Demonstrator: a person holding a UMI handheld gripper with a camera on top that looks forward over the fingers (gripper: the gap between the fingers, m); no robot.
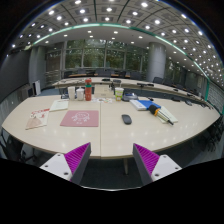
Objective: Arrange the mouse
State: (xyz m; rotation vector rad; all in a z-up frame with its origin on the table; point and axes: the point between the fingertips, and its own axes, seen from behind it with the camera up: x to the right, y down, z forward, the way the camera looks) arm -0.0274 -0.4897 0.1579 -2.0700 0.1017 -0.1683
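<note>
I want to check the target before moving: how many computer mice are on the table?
1. The mouse lies on the table, right of the pink mat, beyond the open gripper. Others could be hidden among the far clutter.

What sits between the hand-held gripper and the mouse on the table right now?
Nothing visible. The hand-held gripper is open and held back from the table; only bare tabletop lies between its fingers and the mouse. The pink mat lies beside the mouse, off that line.
</note>
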